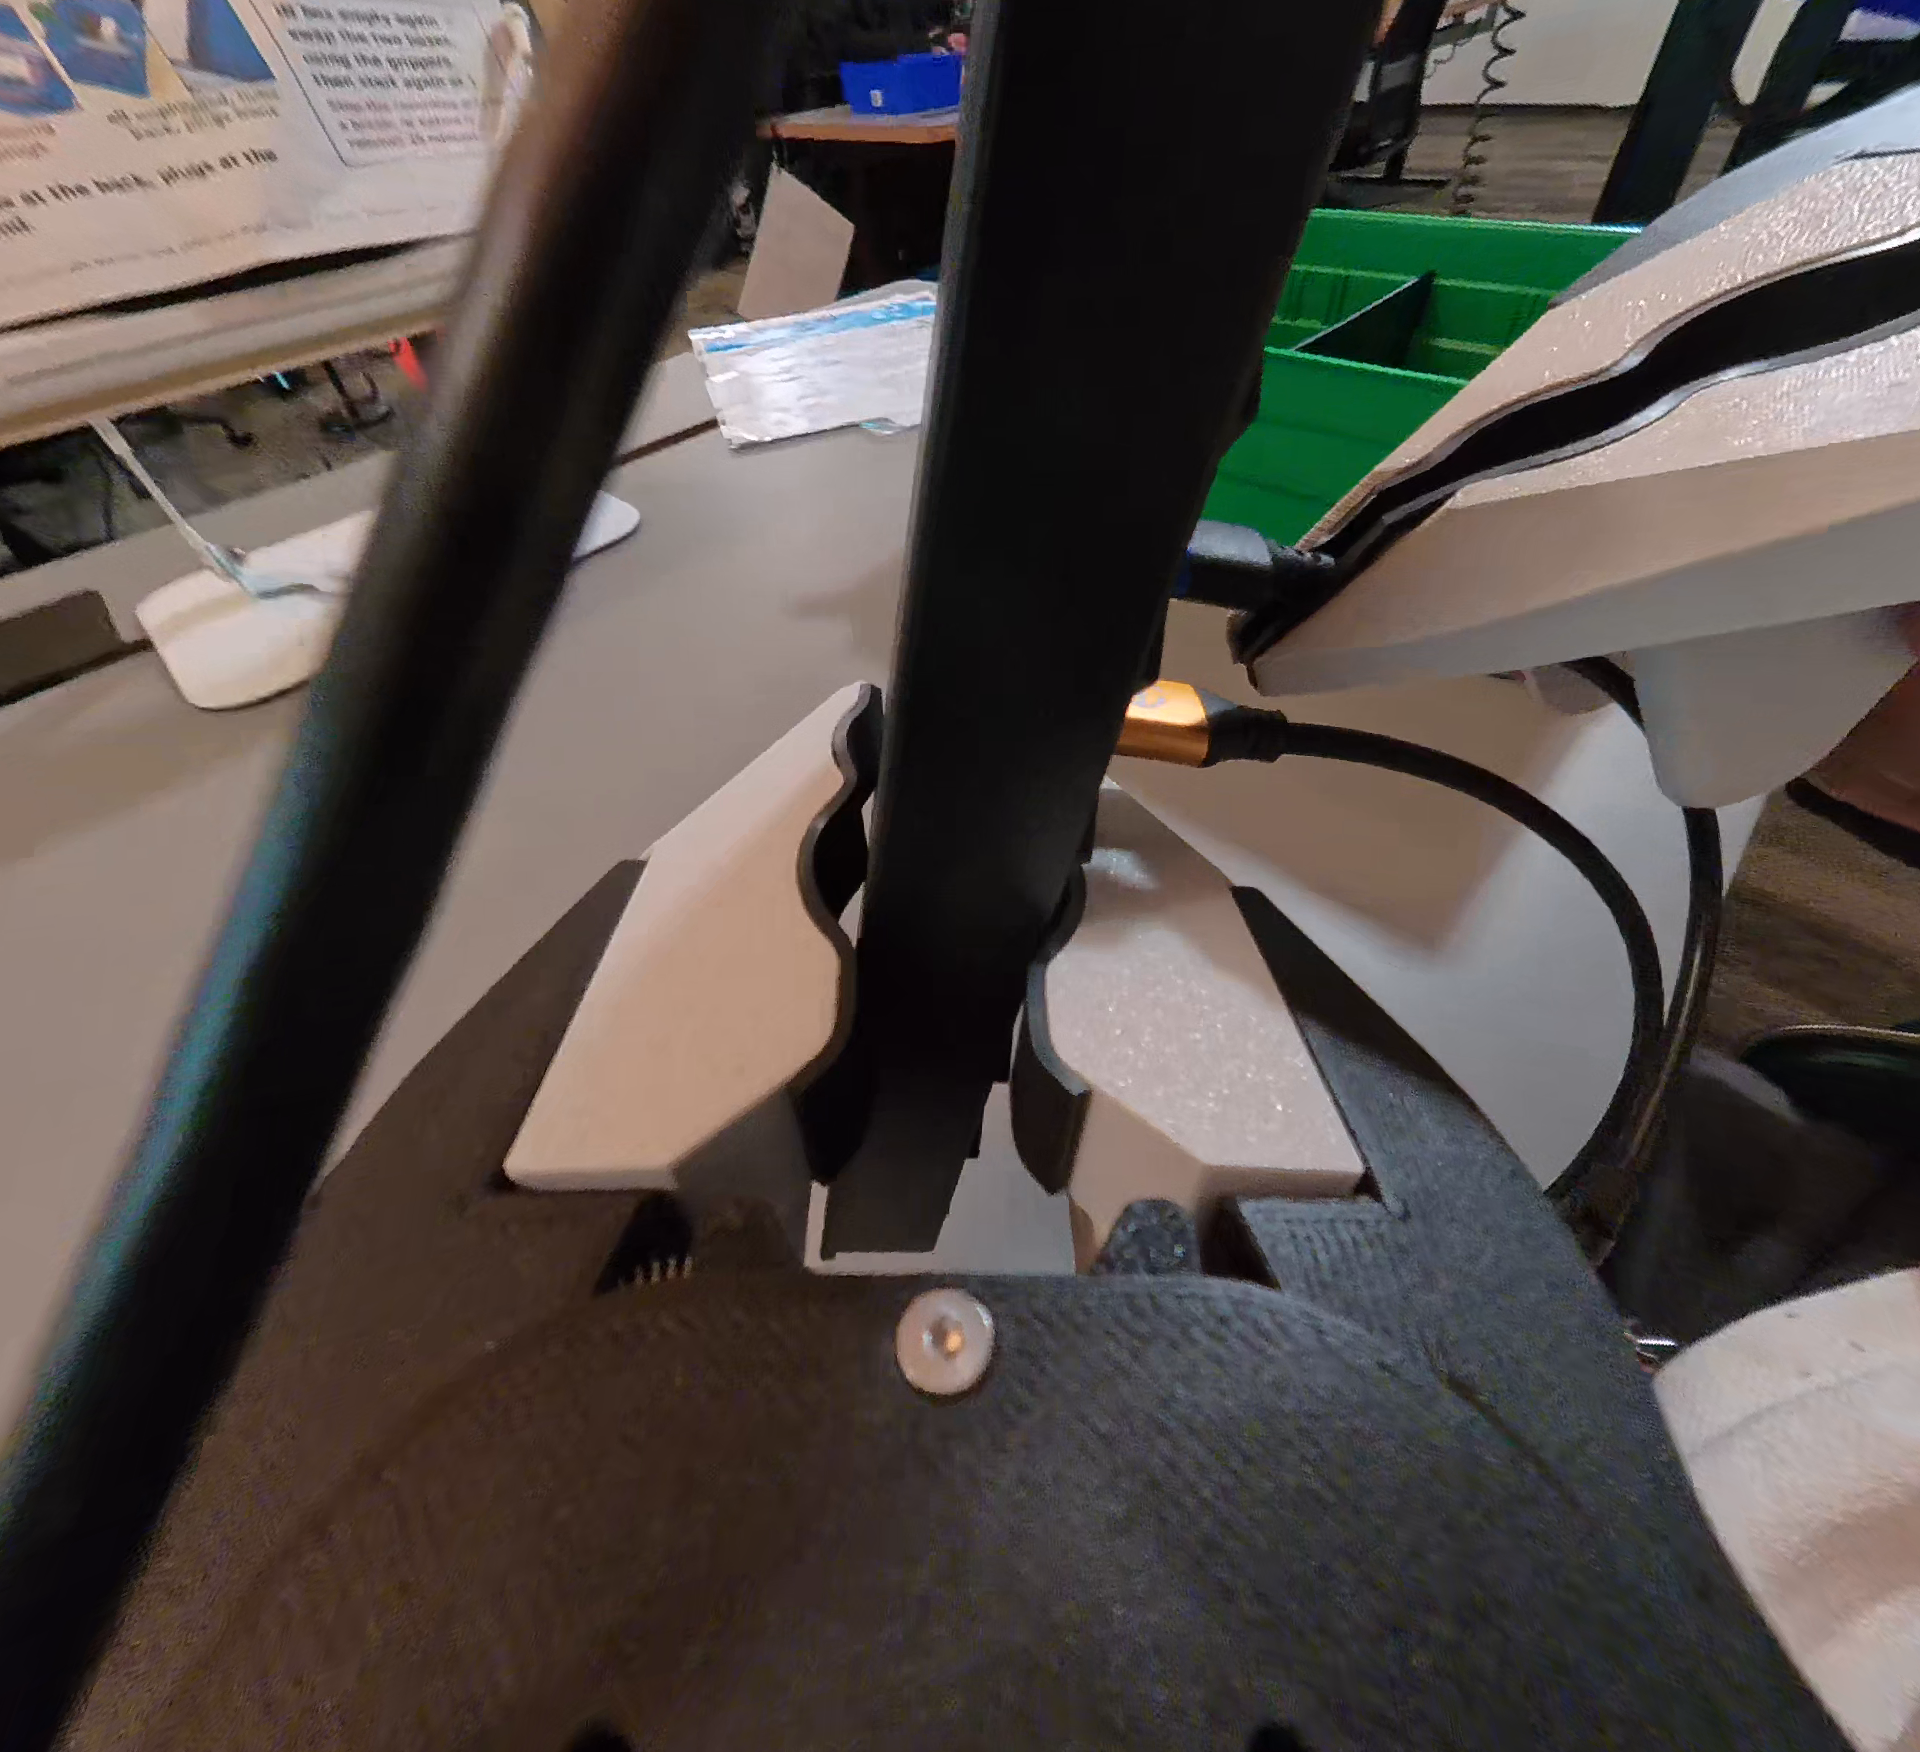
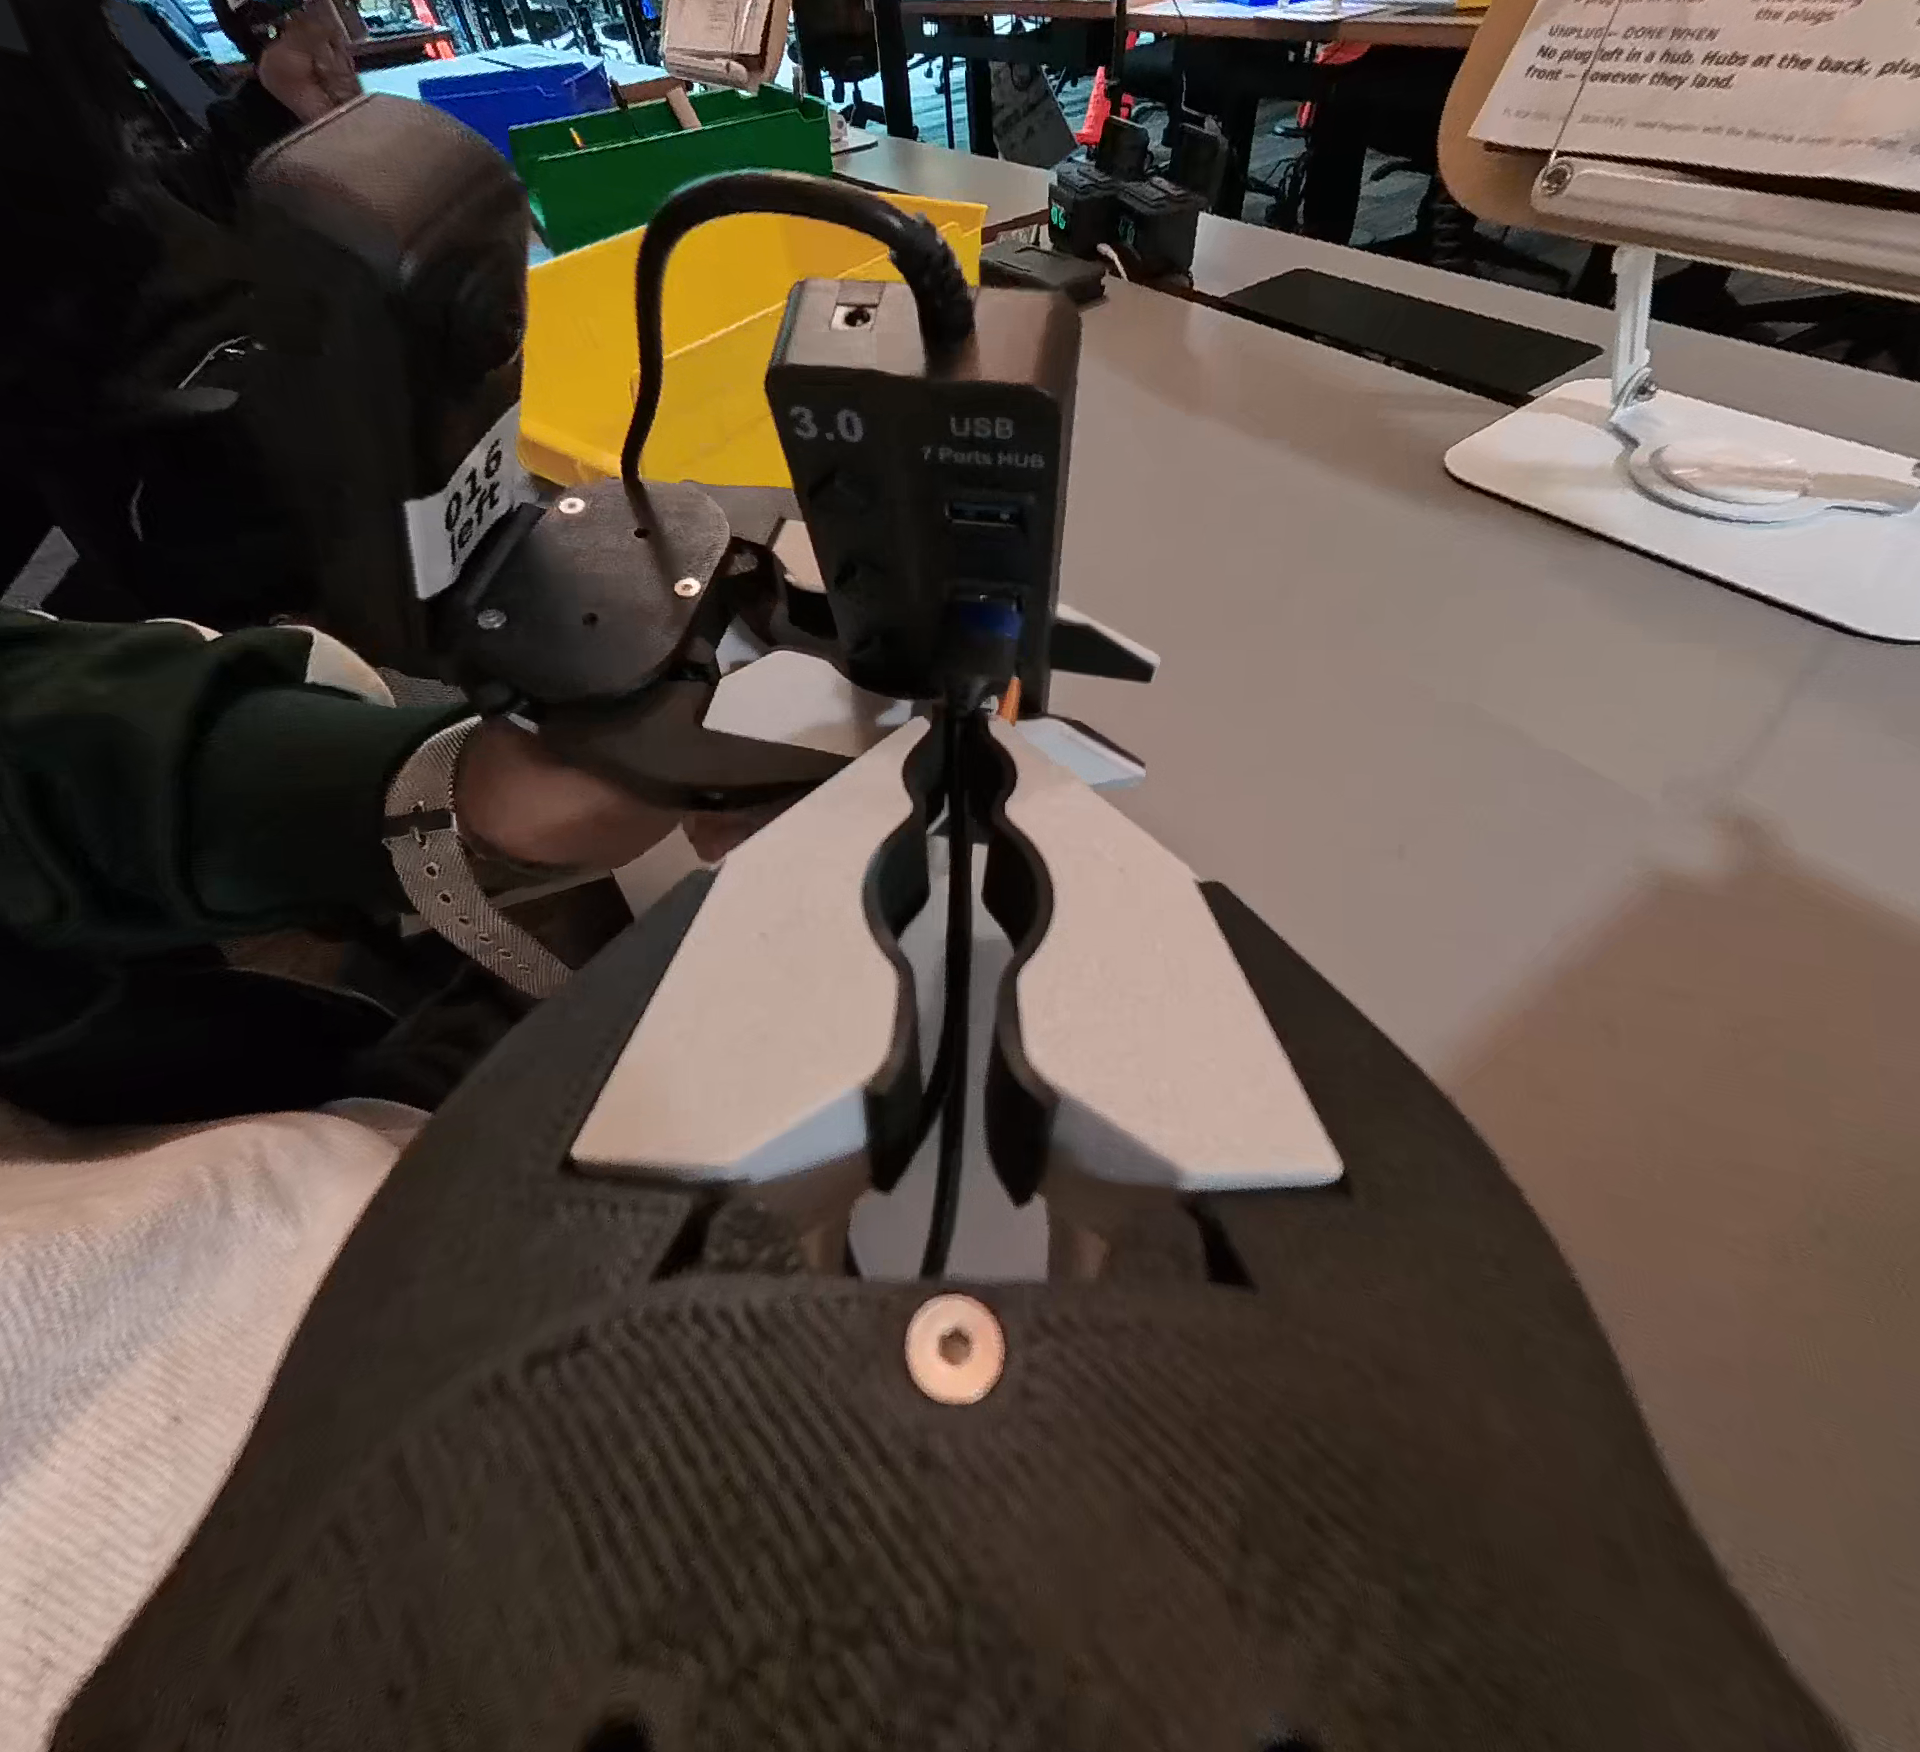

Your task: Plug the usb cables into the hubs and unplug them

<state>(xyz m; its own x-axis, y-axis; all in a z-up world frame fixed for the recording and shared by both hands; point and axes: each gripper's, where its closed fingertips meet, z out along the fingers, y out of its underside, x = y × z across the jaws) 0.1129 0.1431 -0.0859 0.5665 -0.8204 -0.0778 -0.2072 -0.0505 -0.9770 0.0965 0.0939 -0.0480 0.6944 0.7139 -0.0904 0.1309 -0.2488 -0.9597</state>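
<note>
My left gripper (image 1: 966, 871) is shut on the lower end of a black usb hub (image 1: 1101, 414) and holds it upright above the grey table (image 1: 644, 663). In the right wrist view the hub (image 2: 925, 476) faces me with its ports, and the left gripper (image 2: 623, 601) holds it from the left. My right gripper (image 2: 964, 752) is shut on a black usb plug (image 2: 982, 627) with a blue insert that sits in a lower port. Its cable runs back between the fingers. A gold-collared plug (image 1: 1164, 726) sits in the port below it. The right gripper (image 1: 1278, 601) comes in from the right.
The hub's own thick cable (image 2: 727, 206) loops over its top. A green bin (image 1: 1382, 331) and a yellow bin (image 2: 665, 331) stand behind. An instruction sheet on a white stand (image 2: 1704, 476) is at the right. A foil bag (image 1: 821, 362) lies on the table.
</note>
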